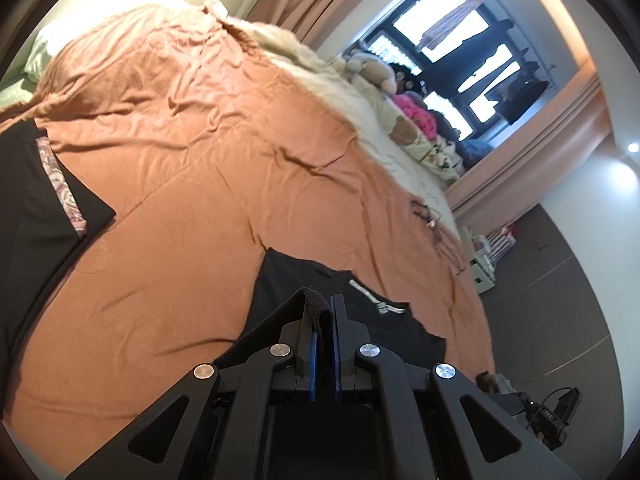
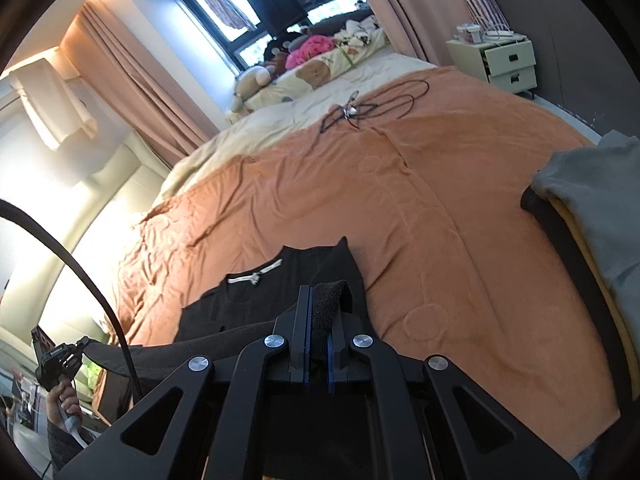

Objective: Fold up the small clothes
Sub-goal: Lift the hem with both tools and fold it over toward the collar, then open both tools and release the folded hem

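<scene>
We have the black top (image 1: 288, 304) gripped at two points, its lower part lifted off the bed (image 1: 180, 208) while the collar end, with the white neck label (image 2: 253, 273), lies flat on the orange blanket (image 2: 420, 220). Our left gripper (image 1: 323, 316) is clenched on a fold of the black knit, and our right gripper (image 2: 320, 312) is likewise clamped on a bunch of the same fabric, so the hem seems to hang between the two. To do this fold well, we judge that both grippers should travel together toward the collar at an even height, keeping the edge taut between them so that the cloth lands square and without a crease. We should set the edge down just short of the neck label, then let go of both sides at once. One risk is dragging the flat part across the blanket; lifting a little before moving forward should prevent that. A pile of other clothes (image 2: 592, 216) lies at the right edge of the bed, well apart.
</scene>
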### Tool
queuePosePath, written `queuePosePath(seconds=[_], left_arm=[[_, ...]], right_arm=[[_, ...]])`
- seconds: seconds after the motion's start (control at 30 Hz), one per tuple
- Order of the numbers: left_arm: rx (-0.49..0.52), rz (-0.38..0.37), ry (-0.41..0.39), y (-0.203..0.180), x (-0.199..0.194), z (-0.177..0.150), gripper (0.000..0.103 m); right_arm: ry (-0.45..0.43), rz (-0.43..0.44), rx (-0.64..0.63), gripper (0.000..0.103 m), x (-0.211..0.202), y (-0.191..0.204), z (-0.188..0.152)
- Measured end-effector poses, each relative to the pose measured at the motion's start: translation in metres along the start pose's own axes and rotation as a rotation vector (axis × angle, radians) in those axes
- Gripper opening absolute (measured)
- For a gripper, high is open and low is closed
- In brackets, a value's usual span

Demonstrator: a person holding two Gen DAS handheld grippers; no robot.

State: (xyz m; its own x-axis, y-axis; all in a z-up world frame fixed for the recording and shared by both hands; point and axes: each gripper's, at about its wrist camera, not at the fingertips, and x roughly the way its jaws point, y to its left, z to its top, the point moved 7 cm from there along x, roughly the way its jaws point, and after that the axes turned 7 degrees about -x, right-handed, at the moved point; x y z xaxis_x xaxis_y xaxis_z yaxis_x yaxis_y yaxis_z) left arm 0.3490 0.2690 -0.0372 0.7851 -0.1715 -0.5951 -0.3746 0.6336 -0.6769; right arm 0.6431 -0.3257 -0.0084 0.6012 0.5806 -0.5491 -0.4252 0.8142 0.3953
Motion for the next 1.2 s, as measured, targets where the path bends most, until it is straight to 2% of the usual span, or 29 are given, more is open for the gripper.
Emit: queuePosePath(seconds=[0.47,0.77,0.87,0.9,0.93,0.97,1.0,1.03,1.07,1.1,1.2], left_arm=[[-0.027,0.163,0.132,0.049,0.133,0.002,0.005],[-0.045,0.245,0.183,0.078,0.187,-0.001,0.006],[-0.054,0.286,0.221,0.086,0.199,-0.007,0.008],[-0.056,0.29,0.238,0.087,0.2,-0.009,0.016],[-0.056,0.288,0.249,0.088,0.2,-0.011,0.022],[-0.057,0.283,0.257,0.088,0.199,-0.012,0.039],[-0.057,0.27,0.261,0.088,0.196,-0.012,0.058],[-0.055,0.268,0.258,0.088,0.191,-0.011,0.069],[-0.05,0.277,0.249,0.088,0.187,-0.01,0.085],[-0.039,0.293,0.226,0.089,0.178,-0.007,0.091],[-0.02,0.3,0.197,0.091,0.16,-0.002,0.091]], right_arm=[[0.16,-0.075,0.043,0.002,0.109,-0.034,0.013],[0.232,-0.133,0.053,0.002,0.155,-0.052,0.005],[0.28,-0.15,0.034,0.004,0.166,-0.053,0.0],[0.291,-0.15,0.024,0.006,0.168,-0.051,-0.003],[0.299,-0.147,0.02,0.017,0.169,-0.052,-0.002],[0.297,-0.136,0.018,0.04,0.167,-0.05,-0.001],[0.286,-0.128,0.018,0.055,0.164,-0.05,0.001],[0.266,-0.132,0.01,0.075,0.159,-0.049,0.005],[0.252,-0.138,0.002,0.078,0.157,-0.049,0.007],[0.246,-0.136,0.0,0.078,0.151,-0.048,0.008],[0.247,-0.118,0.012,0.078,0.138,-0.047,0.003]])
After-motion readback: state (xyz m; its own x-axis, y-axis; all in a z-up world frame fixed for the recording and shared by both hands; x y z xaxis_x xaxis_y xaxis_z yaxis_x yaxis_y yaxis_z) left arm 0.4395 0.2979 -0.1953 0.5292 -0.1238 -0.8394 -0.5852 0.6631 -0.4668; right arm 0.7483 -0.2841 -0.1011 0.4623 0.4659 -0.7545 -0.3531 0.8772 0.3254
